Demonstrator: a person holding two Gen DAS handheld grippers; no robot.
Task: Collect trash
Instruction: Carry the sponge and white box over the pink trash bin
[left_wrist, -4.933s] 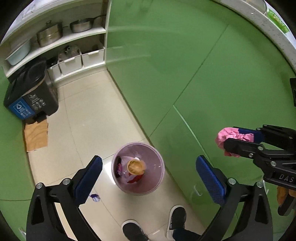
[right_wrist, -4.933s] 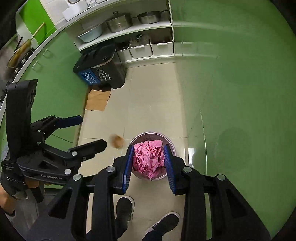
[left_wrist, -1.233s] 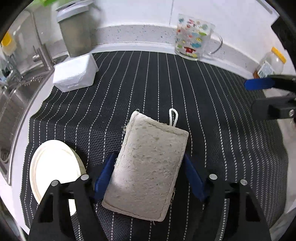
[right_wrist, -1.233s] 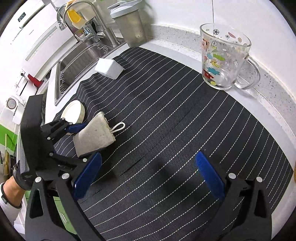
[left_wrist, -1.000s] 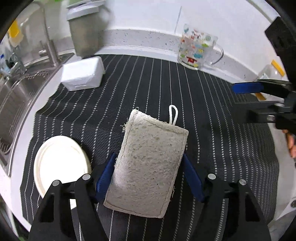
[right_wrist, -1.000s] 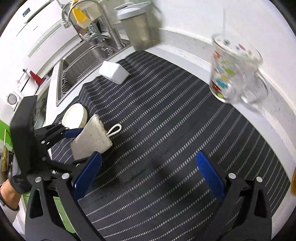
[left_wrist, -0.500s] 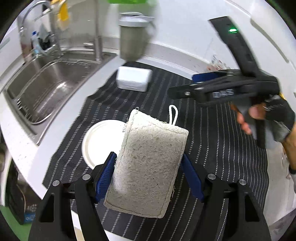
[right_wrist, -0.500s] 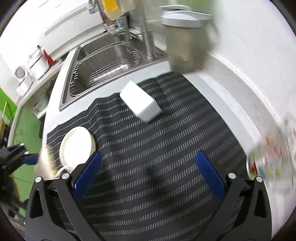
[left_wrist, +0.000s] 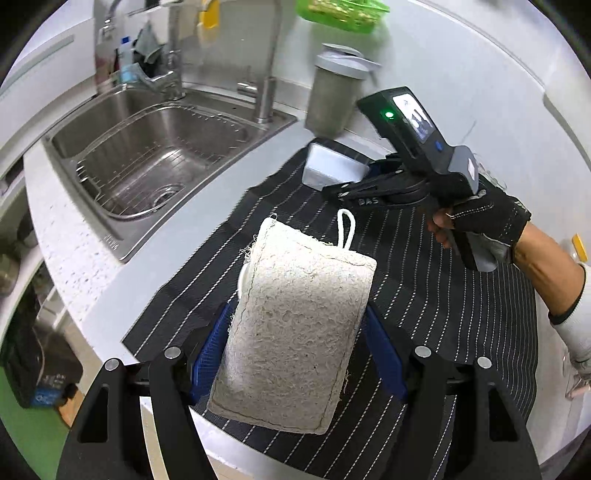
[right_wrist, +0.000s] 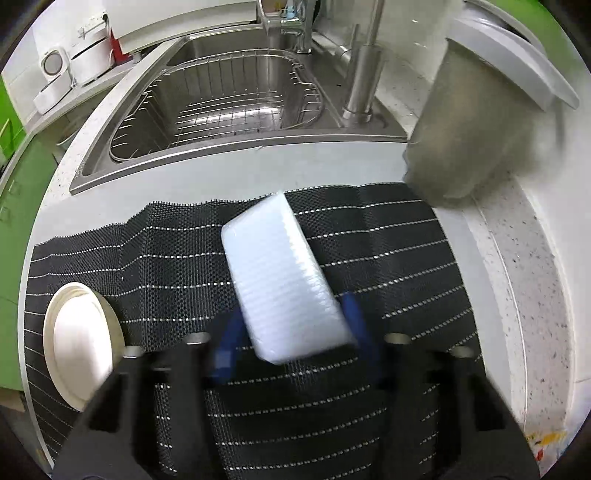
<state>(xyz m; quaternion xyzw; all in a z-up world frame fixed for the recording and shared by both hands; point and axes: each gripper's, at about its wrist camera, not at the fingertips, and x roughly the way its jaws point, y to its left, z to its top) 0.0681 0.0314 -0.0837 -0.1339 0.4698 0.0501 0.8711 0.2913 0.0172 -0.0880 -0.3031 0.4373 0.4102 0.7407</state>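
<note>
My left gripper (left_wrist: 299, 354) is shut on a beige loofah sponge (left_wrist: 295, 317) with a white loop, held above the black striped mat (left_wrist: 461, 332). My right gripper (right_wrist: 291, 343) has its blue pads on both sides of a white plastic box (right_wrist: 280, 277) that lies on the mat (right_wrist: 388, 258); the view is motion-blurred. In the left wrist view the right gripper (left_wrist: 354, 184) reaches the white box (left_wrist: 328, 170) near the mat's far edge.
A steel sink (left_wrist: 147, 158) with a wire rack and faucet lies left of the mat. A grey lidded container (right_wrist: 480, 122) stands at the back wall. A white round lid (right_wrist: 79, 339) lies on the mat's left part. A green floor and dark bin (left_wrist: 33, 369) show below the counter.
My left gripper has pulled back from the counter with the sponge. My right gripper has moved over to the white box and closed its pads around it.
</note>
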